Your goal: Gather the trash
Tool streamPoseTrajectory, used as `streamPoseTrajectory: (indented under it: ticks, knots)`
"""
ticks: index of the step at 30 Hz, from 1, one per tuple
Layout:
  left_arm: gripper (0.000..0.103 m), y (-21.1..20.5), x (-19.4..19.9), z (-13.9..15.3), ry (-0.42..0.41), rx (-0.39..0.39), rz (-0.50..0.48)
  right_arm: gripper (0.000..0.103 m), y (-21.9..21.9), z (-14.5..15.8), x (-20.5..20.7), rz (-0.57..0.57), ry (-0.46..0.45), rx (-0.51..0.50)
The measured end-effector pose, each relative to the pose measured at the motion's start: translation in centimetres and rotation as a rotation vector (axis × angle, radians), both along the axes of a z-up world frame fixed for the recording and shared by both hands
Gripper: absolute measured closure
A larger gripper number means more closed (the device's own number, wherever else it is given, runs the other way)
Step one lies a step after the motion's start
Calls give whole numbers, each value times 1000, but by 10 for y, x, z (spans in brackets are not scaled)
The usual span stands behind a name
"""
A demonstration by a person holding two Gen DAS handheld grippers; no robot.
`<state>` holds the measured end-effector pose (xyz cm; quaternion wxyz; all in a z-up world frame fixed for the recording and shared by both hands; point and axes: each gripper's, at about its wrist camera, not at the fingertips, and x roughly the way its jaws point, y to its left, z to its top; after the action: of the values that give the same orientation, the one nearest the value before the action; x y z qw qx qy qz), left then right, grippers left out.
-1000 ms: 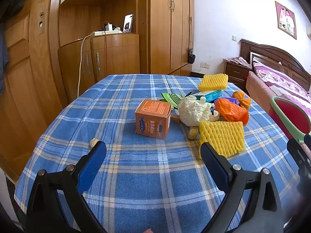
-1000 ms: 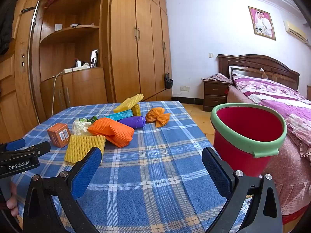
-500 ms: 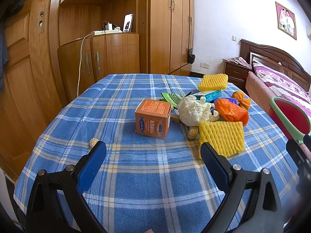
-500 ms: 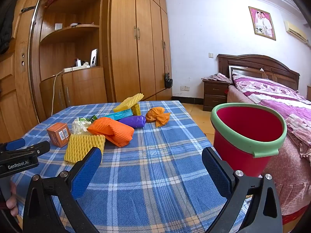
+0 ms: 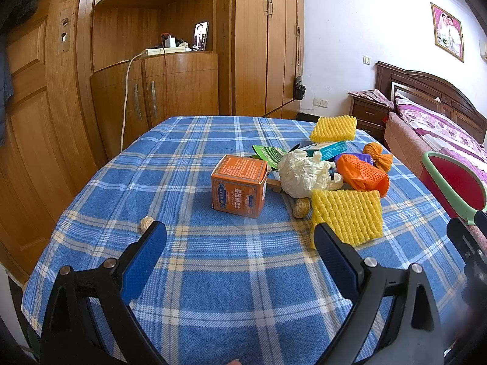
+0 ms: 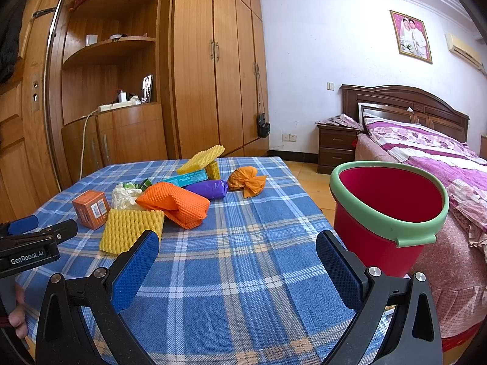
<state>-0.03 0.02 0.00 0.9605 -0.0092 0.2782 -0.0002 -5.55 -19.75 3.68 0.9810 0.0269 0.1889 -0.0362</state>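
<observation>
Litter waits in a loose heap on a blue plaid tablecloth (image 5: 213,261), ahead of both grippers: an orange carton (image 5: 239,190), a crumpled white wrapper (image 5: 304,173), yellow foam fruit netting (image 5: 347,216), orange foam netting (image 6: 175,203), a purple bag (image 6: 208,189) and a knotted orange bag (image 6: 248,181). All of it looks light and soft, likely to crush rather than slip; only the carton seems stiff, best pinched across two opposite faces, the netting at a free edge. The left gripper (image 5: 240,243) hovers released and empty, carton straight ahead, yellow netting just beyond its right finger. The right gripper (image 6: 237,251) also stands wide apart, holding nothing. Only its view shows the whole red bucket (image 6: 386,213) with green rim, ahead to its right beside the table; the left view alone reveals two peanut shells (image 5: 146,222) near its left finger.
</observation>
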Motion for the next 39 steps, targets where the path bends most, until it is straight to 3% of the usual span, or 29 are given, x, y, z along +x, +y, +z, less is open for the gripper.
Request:
streamPoseTrajectory:
  ticks: [39]
  knots:
    - [6,0,0,0,0,-1,1,1,0,1,-1,-1,3,-5]
